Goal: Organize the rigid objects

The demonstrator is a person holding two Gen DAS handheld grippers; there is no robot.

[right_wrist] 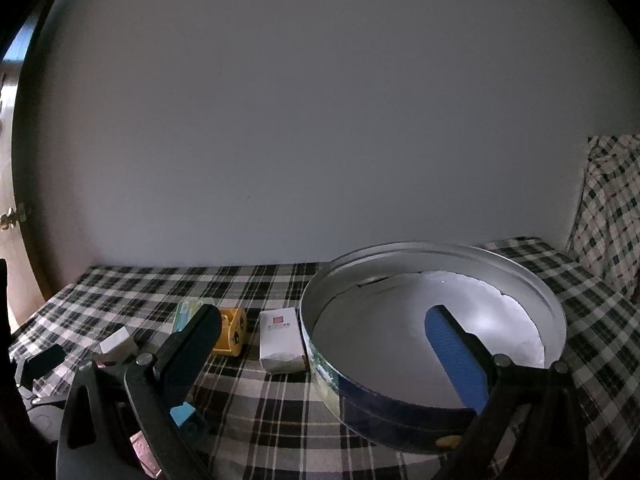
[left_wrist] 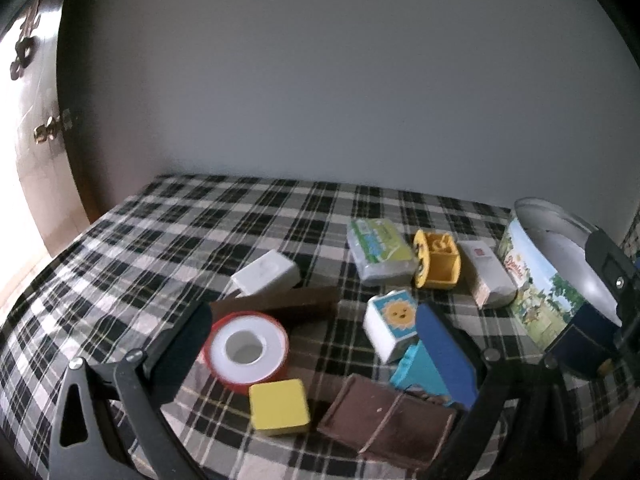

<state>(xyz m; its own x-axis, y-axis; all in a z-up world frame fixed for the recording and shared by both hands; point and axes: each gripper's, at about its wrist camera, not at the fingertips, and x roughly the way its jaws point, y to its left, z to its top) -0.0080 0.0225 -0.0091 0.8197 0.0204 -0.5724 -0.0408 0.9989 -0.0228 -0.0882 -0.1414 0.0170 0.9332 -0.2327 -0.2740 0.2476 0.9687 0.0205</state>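
Small rigid objects lie scattered on the plaid tablecloth (left_wrist: 160,240). My left gripper (left_wrist: 316,344) is open above them, holding nothing. Between its fingers sit a red and white tape roll (left_wrist: 246,350), a yellow block (left_wrist: 279,406), a brown wallet-like case (left_wrist: 388,420) and a white sun block (left_wrist: 394,320). A cyan block (left_wrist: 416,372) lies by the blue pad. My right gripper (right_wrist: 324,354) is open and empty, straddling the near left rim of the round tin (right_wrist: 380,412). Nothing shows inside the tin.
Farther back lie a brown bar (left_wrist: 280,304), a white box (left_wrist: 266,272), a green tissue pack (left_wrist: 380,254), a yellow toy (left_wrist: 436,260) and a small white carton (right_wrist: 282,340) beside the tin. A wall stands behind the table, and a door (left_wrist: 36,120) is at the left.
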